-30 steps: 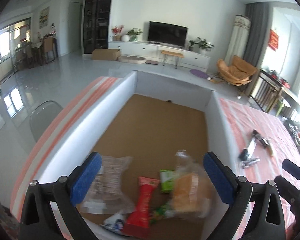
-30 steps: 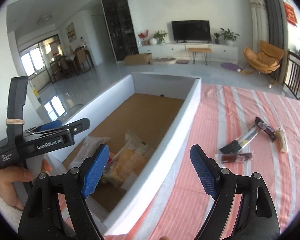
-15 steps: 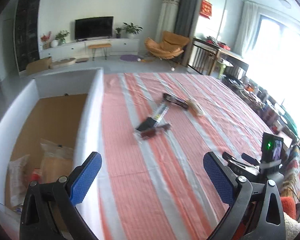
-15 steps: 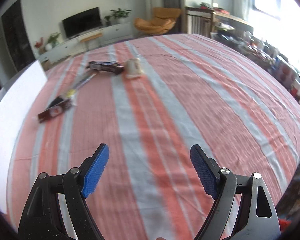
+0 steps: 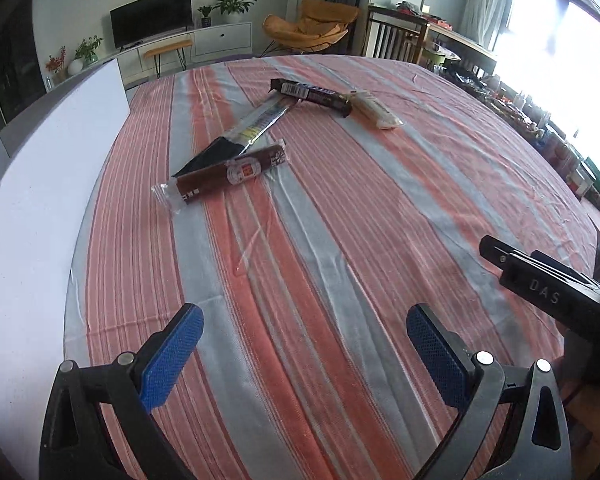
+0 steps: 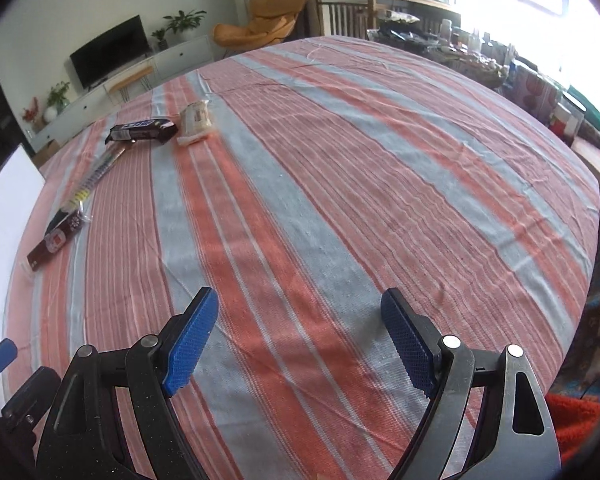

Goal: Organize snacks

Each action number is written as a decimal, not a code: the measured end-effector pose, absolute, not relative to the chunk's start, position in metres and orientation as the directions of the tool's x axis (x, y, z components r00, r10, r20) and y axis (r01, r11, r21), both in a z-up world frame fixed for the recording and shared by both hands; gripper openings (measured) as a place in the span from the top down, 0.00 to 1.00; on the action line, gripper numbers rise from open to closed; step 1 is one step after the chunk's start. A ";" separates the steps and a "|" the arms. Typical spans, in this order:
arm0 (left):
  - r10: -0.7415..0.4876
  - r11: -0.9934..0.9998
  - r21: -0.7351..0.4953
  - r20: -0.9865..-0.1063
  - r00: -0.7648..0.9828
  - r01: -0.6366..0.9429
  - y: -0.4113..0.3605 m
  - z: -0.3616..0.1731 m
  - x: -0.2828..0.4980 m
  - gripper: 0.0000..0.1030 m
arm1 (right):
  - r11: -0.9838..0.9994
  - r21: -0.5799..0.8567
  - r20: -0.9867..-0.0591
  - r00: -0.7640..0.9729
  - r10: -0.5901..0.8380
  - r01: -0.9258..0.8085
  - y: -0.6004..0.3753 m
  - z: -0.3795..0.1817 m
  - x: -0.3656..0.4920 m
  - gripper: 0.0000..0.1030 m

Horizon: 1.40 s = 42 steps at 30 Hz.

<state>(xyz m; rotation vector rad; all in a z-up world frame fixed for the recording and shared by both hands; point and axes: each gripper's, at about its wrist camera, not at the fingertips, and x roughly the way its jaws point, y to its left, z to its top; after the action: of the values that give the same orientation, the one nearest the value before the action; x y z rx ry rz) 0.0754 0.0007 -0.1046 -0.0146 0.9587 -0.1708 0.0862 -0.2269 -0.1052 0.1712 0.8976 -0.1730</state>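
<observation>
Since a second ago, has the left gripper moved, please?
Yes. The left gripper has swung right, away from the white box, toward the sausage stick.

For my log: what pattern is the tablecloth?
Tablecloth: salmon-red and grey stripes with thin white lines, clearest in the right wrist view.

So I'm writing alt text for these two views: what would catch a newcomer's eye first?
The coral-and-grey striped tablecloth fills both views. A small cluster of snacks lies on its far left part: a brown sausage stick, a long clear-wrapped packet, a dark chocolate bar and a pale wrapped snack. The left gripper and right gripper frame the foreground, open and empty.
</observation>
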 end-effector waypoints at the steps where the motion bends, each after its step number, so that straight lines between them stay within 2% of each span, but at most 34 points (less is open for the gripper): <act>1: -0.145 0.988 -0.087 -0.816 0.559 0.130 0.003 -0.109 0.075 0.02 | 0.974 0.063 -0.789 0.609 -0.085 0.218 -0.225 -0.105 0.086 0.16; 5: -0.126 0.991 -0.079 -0.824 0.553 0.107 0.009 -0.123 0.077 0.02 | 0.977 0.007 -0.794 0.596 -0.123 0.212 -0.218 -0.106 0.087 0.16; 11: -0.083 0.992 -0.011 -0.816 0.572 0.127 0.004 -0.127 0.074 0.01 | 0.977 0.006 -0.791 0.599 -0.124 0.211 -0.216 -0.106 0.086 0.14; 42: -0.083 0.992 -0.011 -0.813 0.576 0.127 0.004 -0.128 0.074 0.00 | 0.976 0.001 -0.785 0.605 -0.133 0.217 -0.215 -0.106 0.087 0.13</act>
<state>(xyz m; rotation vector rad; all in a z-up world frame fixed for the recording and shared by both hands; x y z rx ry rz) 0.0740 0.0041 -0.1277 0.0504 0.9486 -0.1232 0.0869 -0.2151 -0.1056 0.0998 0.8992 -0.2027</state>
